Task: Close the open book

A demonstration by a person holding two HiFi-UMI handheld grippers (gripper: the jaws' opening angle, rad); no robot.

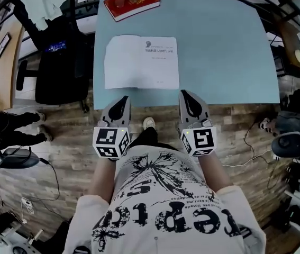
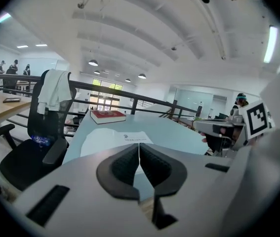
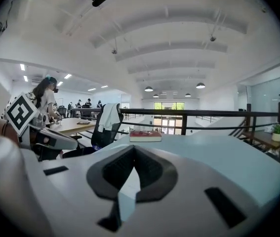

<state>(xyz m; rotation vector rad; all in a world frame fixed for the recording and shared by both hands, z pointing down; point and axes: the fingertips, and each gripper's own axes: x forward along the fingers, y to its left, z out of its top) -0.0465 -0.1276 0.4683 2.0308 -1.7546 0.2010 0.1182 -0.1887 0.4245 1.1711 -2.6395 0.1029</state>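
Left hand-held gripper (image 2: 139, 145), jaws together; open book (image 1: 142, 62) whole only overhead.

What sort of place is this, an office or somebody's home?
Most likely an open-plan office or lab workspace, not a home: a black office chair stands beside the pale blue table, a dark railing runs behind it, and people are at a long wooden desk beyond.

open book (image 1: 142, 62), print too small to read
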